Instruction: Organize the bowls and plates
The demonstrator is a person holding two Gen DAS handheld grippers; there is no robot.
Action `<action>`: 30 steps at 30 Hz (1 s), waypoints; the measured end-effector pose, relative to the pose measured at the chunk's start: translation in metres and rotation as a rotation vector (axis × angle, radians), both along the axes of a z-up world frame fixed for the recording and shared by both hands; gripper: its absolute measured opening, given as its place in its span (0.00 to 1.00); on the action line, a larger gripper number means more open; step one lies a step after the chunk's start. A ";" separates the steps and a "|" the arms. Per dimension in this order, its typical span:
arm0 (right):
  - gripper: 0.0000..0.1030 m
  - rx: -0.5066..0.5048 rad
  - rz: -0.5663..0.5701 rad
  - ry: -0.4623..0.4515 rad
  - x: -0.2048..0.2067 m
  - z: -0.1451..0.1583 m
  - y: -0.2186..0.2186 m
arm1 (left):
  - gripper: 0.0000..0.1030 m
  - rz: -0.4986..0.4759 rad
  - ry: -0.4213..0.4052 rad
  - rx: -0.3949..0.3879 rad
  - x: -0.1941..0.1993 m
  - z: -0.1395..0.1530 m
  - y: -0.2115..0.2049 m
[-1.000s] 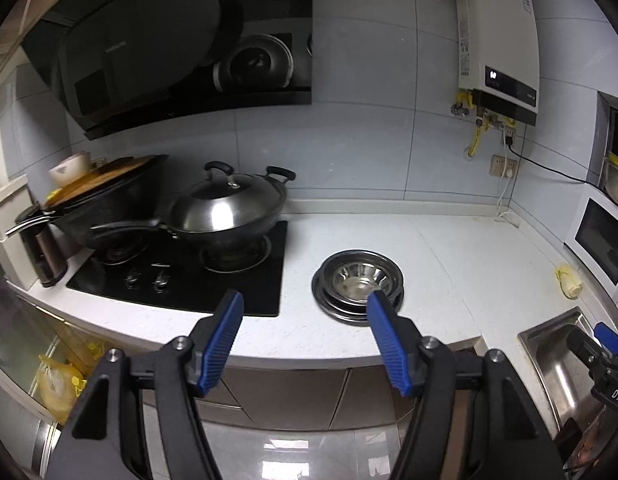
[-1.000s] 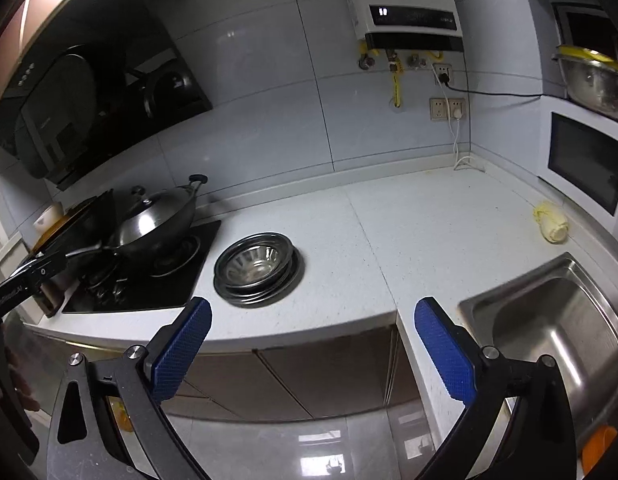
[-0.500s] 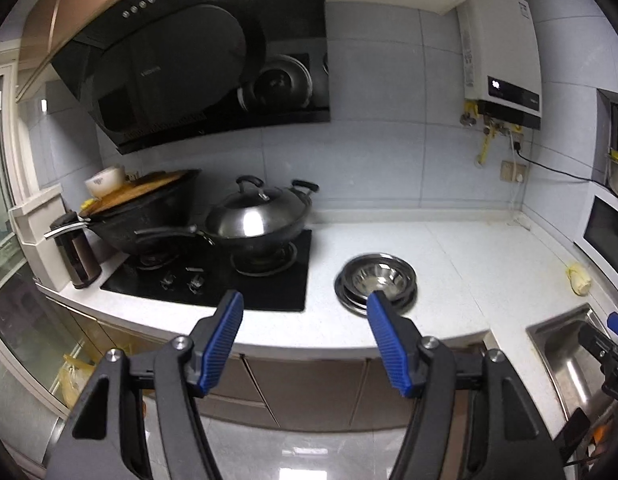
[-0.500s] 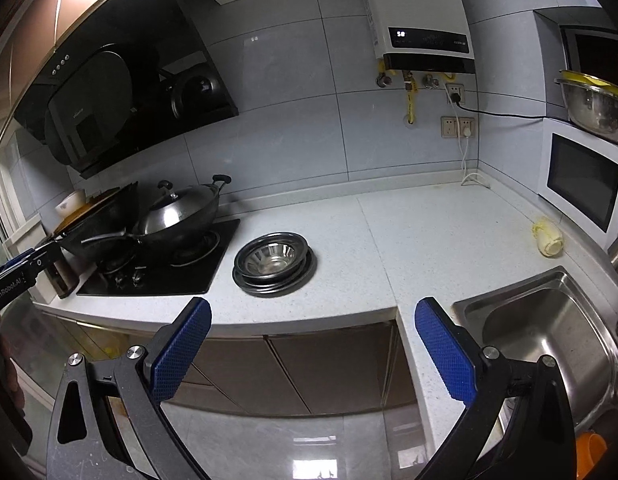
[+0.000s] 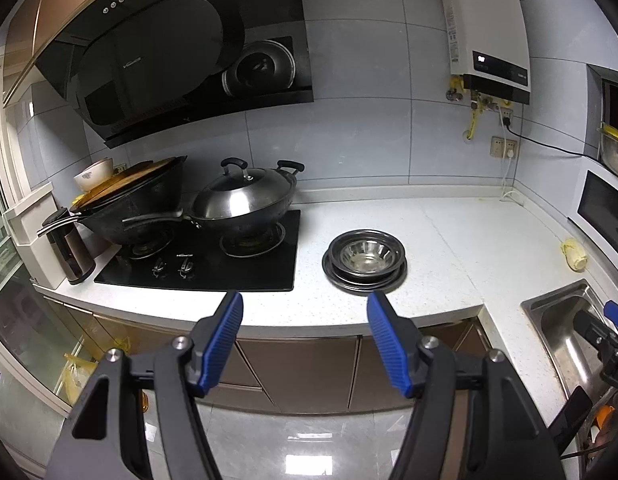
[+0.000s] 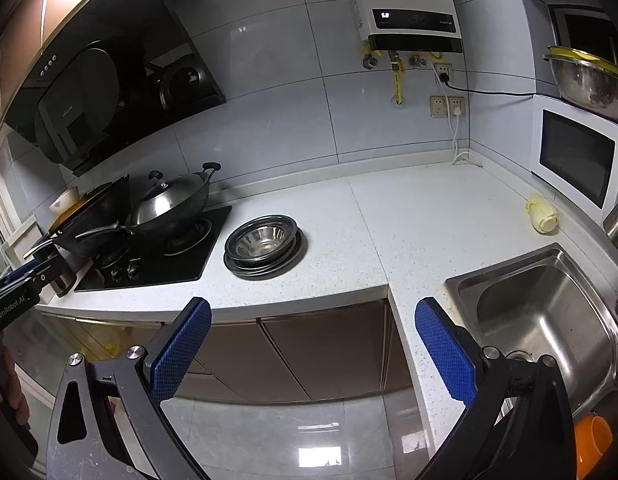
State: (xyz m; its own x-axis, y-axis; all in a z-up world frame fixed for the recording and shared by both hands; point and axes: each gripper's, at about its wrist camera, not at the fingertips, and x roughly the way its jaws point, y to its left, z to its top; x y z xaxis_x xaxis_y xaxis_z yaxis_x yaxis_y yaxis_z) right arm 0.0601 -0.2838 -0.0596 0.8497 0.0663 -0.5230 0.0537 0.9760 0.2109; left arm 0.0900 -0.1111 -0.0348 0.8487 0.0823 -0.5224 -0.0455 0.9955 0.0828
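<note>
A stack of steel plates and bowls sits on the white counter just right of the hob; it also shows in the right wrist view. My left gripper is open and empty, held off the counter's front edge, short of the stack. My right gripper is open wide and empty, also in front of the counter, to the right of the stack. The right gripper's tip shows at the far right of the left wrist view.
A black hob carries a lidded wok and a black pan. A steel sink lies at the right. A yellow cloth lies by the microwave. A water heater hangs on the wall.
Both grippers have drawn back and risen from the counter, so the stack looks smaller and farther. Both stay open and empty.
</note>
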 end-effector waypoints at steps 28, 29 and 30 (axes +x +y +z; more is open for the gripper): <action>0.97 -0.010 -0.037 0.017 0.006 0.003 -0.008 | 0.61 -0.027 0.030 -0.029 0.016 -0.001 0.003; 0.97 -0.009 -0.038 0.016 0.006 0.003 -0.008 | 0.61 -0.030 0.030 -0.029 0.016 0.000 0.002; 0.97 -0.008 -0.039 0.018 0.006 0.002 -0.009 | 0.61 -0.031 0.027 -0.028 0.016 0.000 0.002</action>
